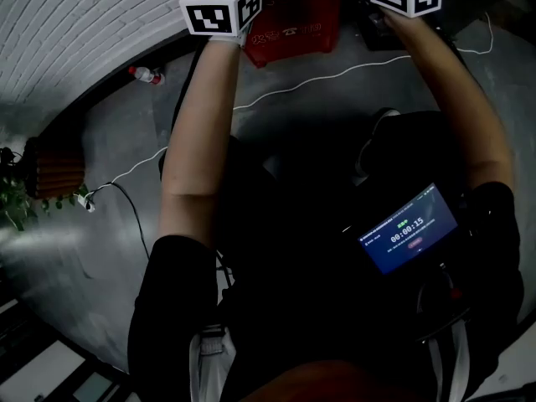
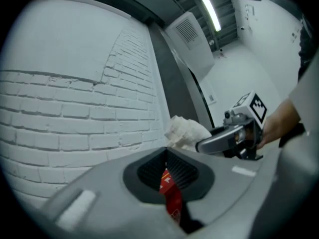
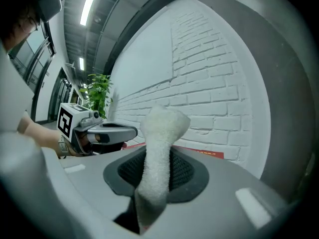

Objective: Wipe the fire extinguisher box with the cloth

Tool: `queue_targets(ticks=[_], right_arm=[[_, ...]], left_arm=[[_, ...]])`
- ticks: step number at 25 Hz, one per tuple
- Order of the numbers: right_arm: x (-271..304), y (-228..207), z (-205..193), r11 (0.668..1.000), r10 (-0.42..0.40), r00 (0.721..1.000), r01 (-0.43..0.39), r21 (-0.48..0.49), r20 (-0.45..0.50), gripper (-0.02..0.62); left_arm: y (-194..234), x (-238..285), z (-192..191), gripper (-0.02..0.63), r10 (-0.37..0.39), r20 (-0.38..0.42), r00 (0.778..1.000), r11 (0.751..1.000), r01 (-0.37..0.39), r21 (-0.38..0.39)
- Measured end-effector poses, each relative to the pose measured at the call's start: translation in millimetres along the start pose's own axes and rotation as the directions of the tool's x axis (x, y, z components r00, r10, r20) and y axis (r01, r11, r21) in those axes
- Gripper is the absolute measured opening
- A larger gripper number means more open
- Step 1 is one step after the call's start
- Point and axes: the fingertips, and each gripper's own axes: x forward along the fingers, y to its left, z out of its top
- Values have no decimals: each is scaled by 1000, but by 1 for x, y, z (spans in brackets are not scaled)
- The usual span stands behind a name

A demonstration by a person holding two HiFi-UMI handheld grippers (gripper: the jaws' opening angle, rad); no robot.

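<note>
The red fire extinguisher box (image 1: 293,28) stands on the floor by the white brick wall, at the top of the head view. My right gripper (image 3: 157,156) is shut on a white cloth (image 3: 160,143) that sticks up out of its jaws. In the left gripper view the cloth (image 2: 187,132) bulges from the right gripper (image 2: 202,145), close to the wall. My left gripper (image 2: 167,158) has its jaws together, and a strip of the red box (image 2: 172,198) shows through the slit. In the right gripper view the left gripper (image 3: 133,131) hovers just over the box's top edge (image 3: 204,154).
A plastic bottle (image 1: 146,75) lies at the foot of the wall. A white cable (image 1: 276,95) runs across the grey floor. A wooden planter (image 1: 54,170) with a green plant (image 1: 17,199) stands at left. A lit screen (image 1: 409,229) hangs on the person's chest.
</note>
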Motion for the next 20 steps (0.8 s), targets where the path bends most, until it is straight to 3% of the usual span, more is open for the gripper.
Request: queue_targets(ticks=[6, 13, 20], right_arm=[[-5, 4, 4, 1000, 2, 1000, -2, -19, 10, 100], [0, -2, -19, 1000, 6, 1000, -7, -10, -24, 100], [34, 74, -43, 989, 140, 986, -143, -35, -86, 101]], left_arm=[[2, -28, -18, 3, 17, -43, 999, 999, -15, 52], [-5, -33, -55, 3, 4, -86, 996, 999, 0, 44], [7, -66, -67, 3, 57, -86, 995, 998, -57, 1]])
